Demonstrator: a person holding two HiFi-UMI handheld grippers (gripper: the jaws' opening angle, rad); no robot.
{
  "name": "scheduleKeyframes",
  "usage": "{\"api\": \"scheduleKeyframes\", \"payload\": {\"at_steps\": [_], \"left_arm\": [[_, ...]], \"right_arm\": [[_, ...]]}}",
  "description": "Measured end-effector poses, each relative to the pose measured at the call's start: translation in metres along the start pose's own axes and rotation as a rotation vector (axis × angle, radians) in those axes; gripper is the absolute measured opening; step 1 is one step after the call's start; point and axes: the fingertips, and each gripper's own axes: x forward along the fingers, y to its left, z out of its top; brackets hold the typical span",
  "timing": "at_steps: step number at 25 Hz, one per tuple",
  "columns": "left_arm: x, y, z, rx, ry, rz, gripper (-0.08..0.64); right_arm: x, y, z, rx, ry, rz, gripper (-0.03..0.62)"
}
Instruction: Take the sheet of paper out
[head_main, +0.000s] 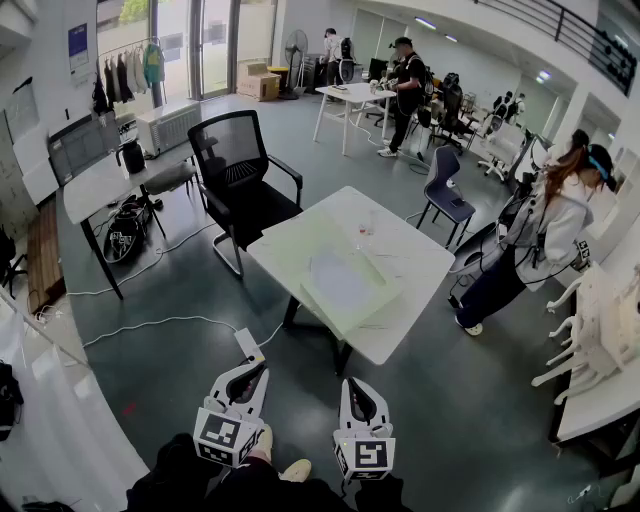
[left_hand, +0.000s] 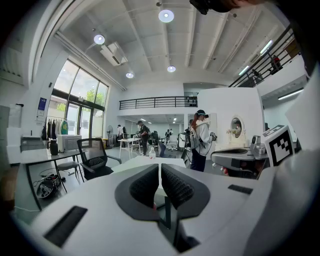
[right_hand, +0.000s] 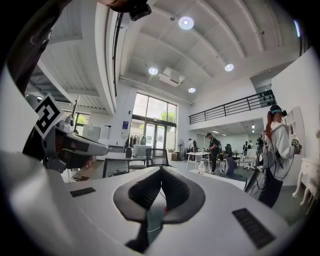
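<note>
A white sheet of paper (head_main: 340, 282) lies flat inside a pale green see-through sleeve (head_main: 318, 245) on the white table (head_main: 405, 330) in the head view. Both grippers hang well short of the table, low in that view above the floor. My left gripper (head_main: 250, 376) is shut with nothing between its jaws. My right gripper (head_main: 357, 392) sits beside it, also shut and empty. In the left gripper view the black pads (left_hand: 146, 186) meet at the tip, with the table's edge (left_hand: 134, 162) far beyond. The right gripper view shows its pads (right_hand: 175, 189) closed together.
A small bottle (head_main: 362, 236) stands on the table's far side. A black office chair (head_main: 238, 170) is at the table's left and a purple chair (head_main: 444, 190) behind it. A person (head_main: 540, 240) stands at the right. A power strip (head_main: 248, 345) and cable lie on the floor.
</note>
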Motion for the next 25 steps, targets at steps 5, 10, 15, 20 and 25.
{"api": "scheduleKeyframes", "payload": {"at_steps": [5, 10, 15, 20, 25], "left_arm": [[0.005, 0.008, -0.002, -0.007, 0.005, 0.004, 0.035], [0.009, 0.027, -0.002, -0.015, 0.011, 0.013, 0.035], [0.017, 0.052, 0.002, -0.018, 0.013, 0.02, 0.035], [0.026, 0.095, 0.009, -0.014, 0.006, 0.028, 0.035], [0.041, 0.137, 0.023, -0.013, -0.017, 0.042, 0.035]], "right_arm": [[0.01, -0.002, -0.002, 0.02, 0.002, -0.008, 0.016], [0.027, 0.005, -0.001, 0.028, 0.01, -0.001, 0.017], [0.054, 0.015, 0.005, 0.03, 0.013, 0.009, 0.017], [0.094, 0.032, 0.019, 0.025, -0.009, 0.013, 0.017], [0.136, 0.041, 0.033, 0.012, -0.023, 0.013, 0.017]]}}
